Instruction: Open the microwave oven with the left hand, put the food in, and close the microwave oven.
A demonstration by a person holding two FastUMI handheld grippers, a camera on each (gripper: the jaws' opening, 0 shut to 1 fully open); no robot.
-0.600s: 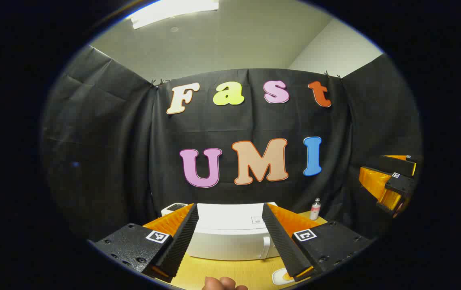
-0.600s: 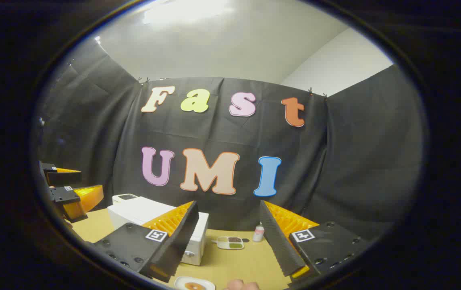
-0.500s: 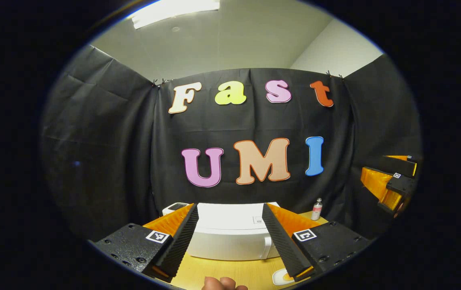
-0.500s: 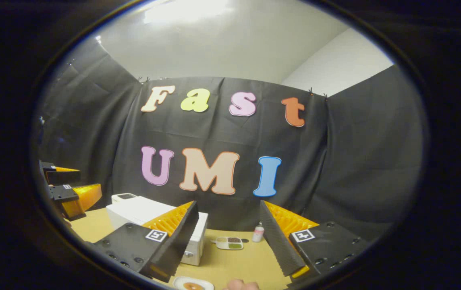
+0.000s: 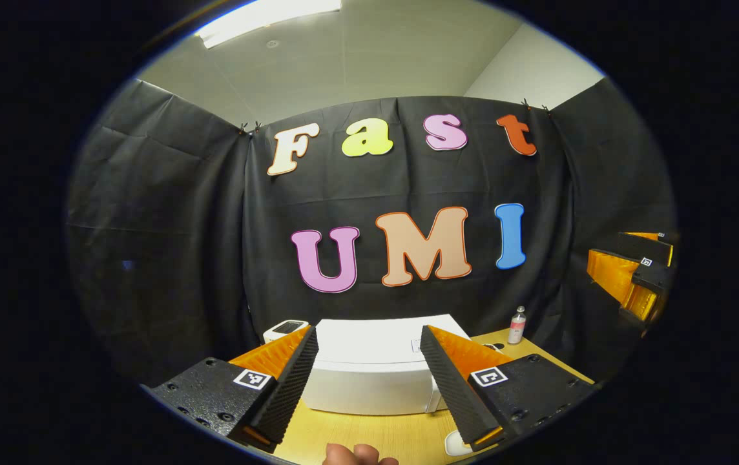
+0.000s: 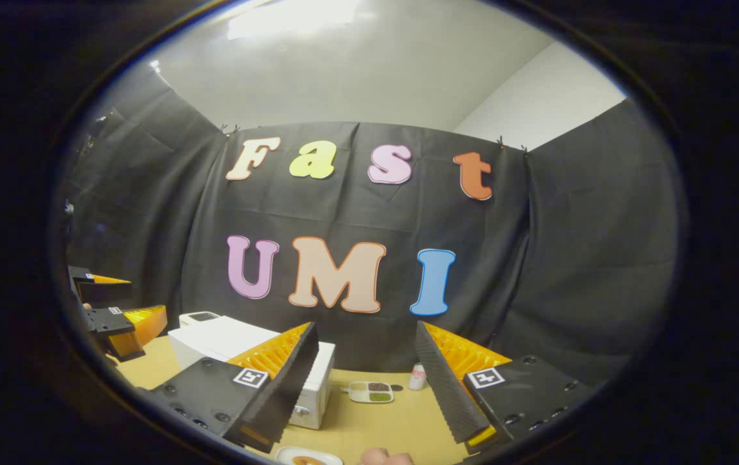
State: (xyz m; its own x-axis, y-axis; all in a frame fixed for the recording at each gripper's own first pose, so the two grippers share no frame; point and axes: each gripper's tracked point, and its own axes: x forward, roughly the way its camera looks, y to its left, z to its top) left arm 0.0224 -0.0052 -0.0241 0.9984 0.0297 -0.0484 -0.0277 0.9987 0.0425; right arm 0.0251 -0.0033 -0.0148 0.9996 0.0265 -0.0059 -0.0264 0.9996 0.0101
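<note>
A white microwave oven stands shut on the wooden table, straight ahead between the fingers of my left gripper, which is open and held above the table in front of it. In the right gripper view the microwave oven sits to the left, partly behind a finger of my right gripper, also open and holding nothing. A white plate of food lies at the table's near edge; the plate peeks out beside the left gripper's right finger. The right gripper hangs far right, the left gripper far left.
A small white device sits behind the microwave's left side. A small bottle stands at the back right of the table. A divided tray with dark and green fillings lies beside the bottle. A person's fingers show at the bottom.
Both views have tipped and shifted slightly: the left gripper has eased toward the microwave, whose top shows more. The right gripper has drifted a little. Both stay open.
</note>
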